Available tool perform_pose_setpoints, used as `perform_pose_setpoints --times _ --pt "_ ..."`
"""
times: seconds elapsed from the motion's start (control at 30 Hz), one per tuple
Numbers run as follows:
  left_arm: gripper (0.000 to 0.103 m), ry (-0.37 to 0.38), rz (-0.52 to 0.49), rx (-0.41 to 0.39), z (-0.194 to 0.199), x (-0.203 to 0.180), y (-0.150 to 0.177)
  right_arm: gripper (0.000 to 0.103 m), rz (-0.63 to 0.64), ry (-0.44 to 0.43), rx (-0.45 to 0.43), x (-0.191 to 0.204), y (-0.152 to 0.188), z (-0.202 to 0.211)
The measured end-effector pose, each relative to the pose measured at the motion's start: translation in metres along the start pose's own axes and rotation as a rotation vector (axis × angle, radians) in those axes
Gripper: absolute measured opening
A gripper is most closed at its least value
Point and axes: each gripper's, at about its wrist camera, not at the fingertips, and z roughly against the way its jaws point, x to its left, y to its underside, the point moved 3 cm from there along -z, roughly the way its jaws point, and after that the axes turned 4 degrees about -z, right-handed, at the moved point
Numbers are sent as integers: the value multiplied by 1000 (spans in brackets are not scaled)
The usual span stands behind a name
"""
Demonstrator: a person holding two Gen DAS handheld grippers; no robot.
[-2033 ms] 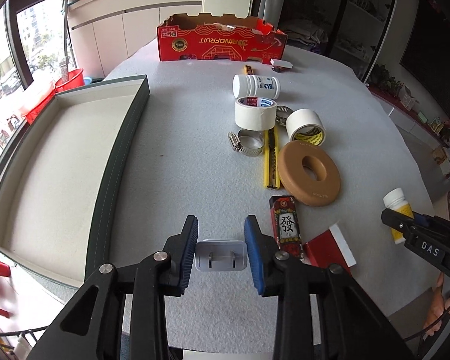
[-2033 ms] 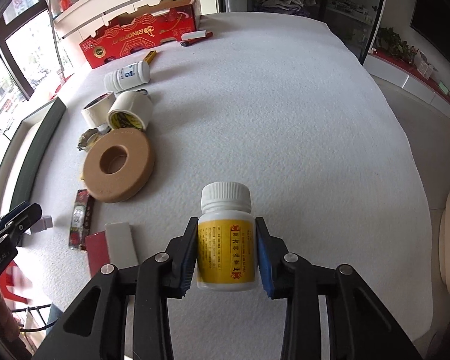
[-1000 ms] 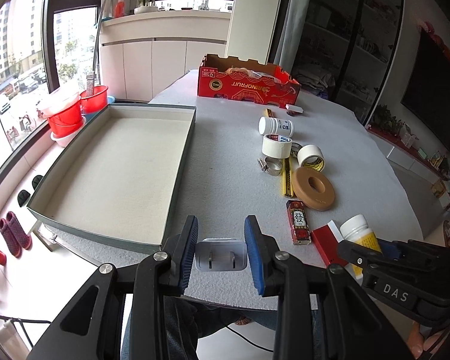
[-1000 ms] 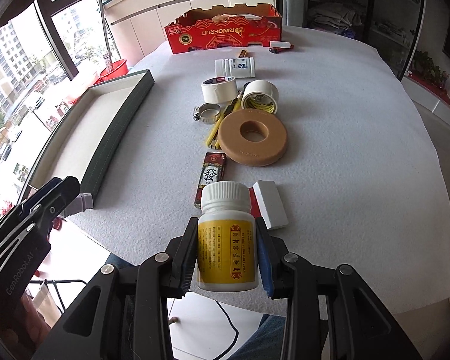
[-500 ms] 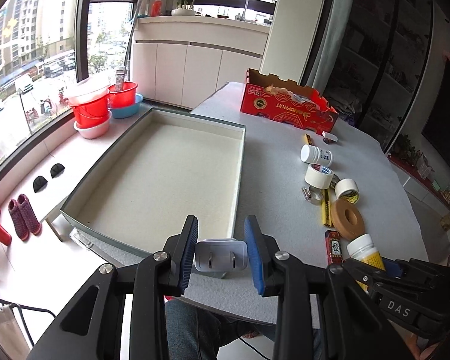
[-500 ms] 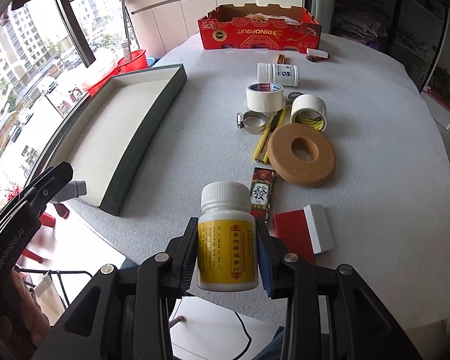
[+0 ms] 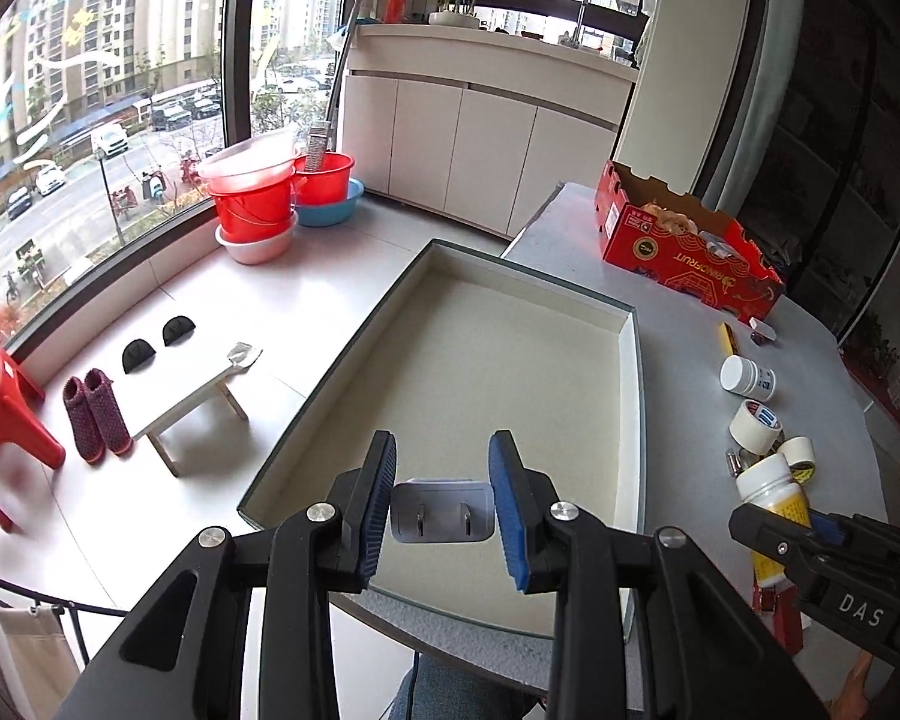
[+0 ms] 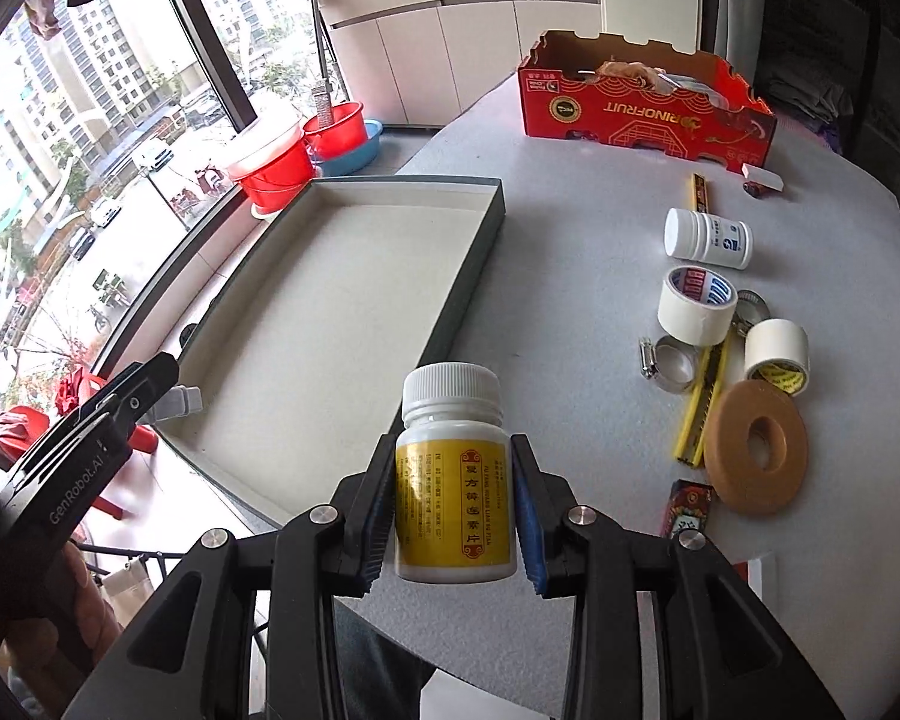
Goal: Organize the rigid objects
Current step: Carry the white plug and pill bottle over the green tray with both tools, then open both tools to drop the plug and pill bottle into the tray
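Note:
My left gripper (image 7: 443,509) is shut on a grey plug adapter (image 7: 441,510) with two prongs facing me, held in the air over the near end of the dark-rimmed tray (image 7: 629,396). In the right wrist view that adapter (image 8: 180,403) shows at the left, above the tray (image 8: 468,276). My right gripper (image 8: 455,509) is shut on a white pill bottle (image 8: 453,480) with a yellow label, upright, above the table's near edge just right of the tray. The bottle (image 7: 771,495) also appears at the right of the left wrist view.
On the grey table lie a white bottle (image 8: 708,238), two tape rolls (image 8: 696,303) (image 8: 776,356), hose clamps (image 8: 669,365), a yellow cutter (image 8: 705,402), a tan ring (image 8: 755,447) and a small red box (image 8: 690,507). A red fruit carton (image 8: 648,105) stands at the back. Buckets (image 7: 264,204) and stools stand on the floor.
Both grippers have swung left together, each keeping its load. The left one went from the table's near edge to over the tray; the right one now sits just beside the tray.

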Motion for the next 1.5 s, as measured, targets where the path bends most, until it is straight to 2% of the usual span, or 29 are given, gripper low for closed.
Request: perform_pose_setpoints --times 0.37,0.63,0.93,1.27,1.33,1.4,1.5 --pt "35 -24 -12 56 -51 -3 -39 37 9 -47 4 33 -50 -36" --pt "35 -50 -28 108 -88 -10 -60 37 -24 -87 23 38 -77 -67" --pt "35 -58 -33 140 -123 -13 -74 37 -60 -95 75 33 -88 -102" --pt "35 -65 -65 144 -141 -15 -71 37 -55 -68 102 30 -94 -123" --pt "46 -82 -80 143 -142 -15 -69 37 -42 -46 99 30 -94 -124" --pt "78 -124 -75 132 -141 -9 -66 37 -32 -23 103 29 -92 -123" --pt "82 -77 -37 131 -137 -3 -62 39 -30 -49 103 24 -91 -118"
